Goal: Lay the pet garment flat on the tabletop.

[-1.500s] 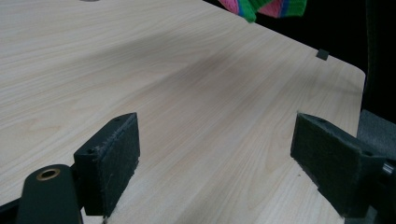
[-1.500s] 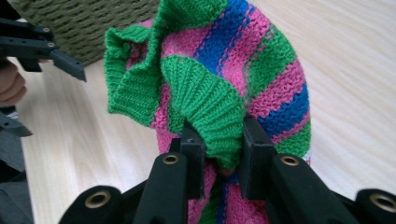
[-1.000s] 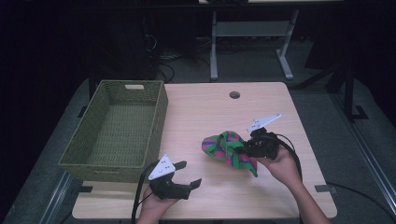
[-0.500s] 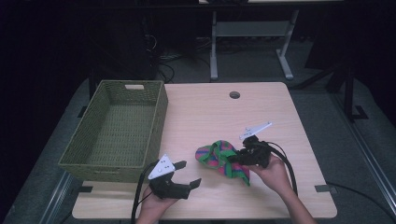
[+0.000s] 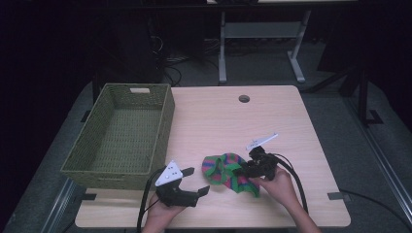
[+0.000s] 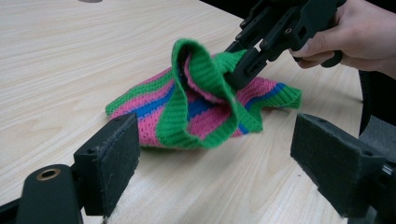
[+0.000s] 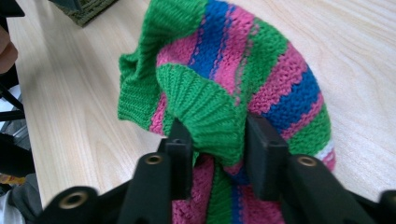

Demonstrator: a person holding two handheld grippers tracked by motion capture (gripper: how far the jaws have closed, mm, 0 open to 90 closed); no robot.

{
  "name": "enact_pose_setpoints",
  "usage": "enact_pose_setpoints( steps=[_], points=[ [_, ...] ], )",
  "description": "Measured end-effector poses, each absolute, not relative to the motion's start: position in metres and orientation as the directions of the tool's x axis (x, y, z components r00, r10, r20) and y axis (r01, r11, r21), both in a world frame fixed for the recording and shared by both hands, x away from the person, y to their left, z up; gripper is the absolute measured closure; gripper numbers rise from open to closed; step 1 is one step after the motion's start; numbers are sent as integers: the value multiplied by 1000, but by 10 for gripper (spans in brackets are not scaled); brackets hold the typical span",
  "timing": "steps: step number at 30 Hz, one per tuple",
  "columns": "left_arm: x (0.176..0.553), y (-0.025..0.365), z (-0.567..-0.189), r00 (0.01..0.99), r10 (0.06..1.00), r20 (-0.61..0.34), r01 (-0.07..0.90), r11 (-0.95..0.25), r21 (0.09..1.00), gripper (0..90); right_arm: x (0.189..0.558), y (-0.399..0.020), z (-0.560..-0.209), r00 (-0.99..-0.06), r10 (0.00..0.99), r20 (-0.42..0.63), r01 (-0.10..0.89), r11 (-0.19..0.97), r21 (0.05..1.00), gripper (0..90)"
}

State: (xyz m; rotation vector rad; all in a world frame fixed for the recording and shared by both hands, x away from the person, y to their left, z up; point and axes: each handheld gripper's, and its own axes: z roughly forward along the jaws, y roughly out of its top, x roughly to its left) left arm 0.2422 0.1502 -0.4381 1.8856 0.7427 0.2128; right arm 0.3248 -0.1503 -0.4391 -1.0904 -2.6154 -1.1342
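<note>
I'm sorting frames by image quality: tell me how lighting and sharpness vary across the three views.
High view: table lit, surroundings almost black. Left gripper view: knit hat fairly sharp, near pads soft. Right gripper view: evenly lit, hat's green rim sharp, its own jaw bases blurred.

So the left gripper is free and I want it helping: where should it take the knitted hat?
Probably the knitted hat's green ribbed brim, from the near side: it stands up as a folded band facing the left gripper's open fingers.
</note>
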Motion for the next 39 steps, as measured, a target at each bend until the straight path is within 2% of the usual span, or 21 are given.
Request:
enact_pose_setpoints(
  steps=[5, 20, 30, 39],
  points=[
    [243, 151, -439, 788, 585, -191, 403, -257, 878, 154, 323, -149, -439, -747, 580, 324, 639, 495, 589, 503],
    [243, 152, -438, 791, 584, -185, 397, -259, 880, 154, 309, -150, -435, -791, 542, 284, 593, 566, 573, 400],
    [242, 151, -437, 789, 585, -187, 399, -256, 881, 154, 304, -140, -414, -852, 476, 219, 497, 602, 625, 418],
    [242, 152, -438, 792, 581, -188, 401, -263, 877, 154, 309, -117, -411, -907, 393, 151, 395, 670, 629, 533]
  ],
)
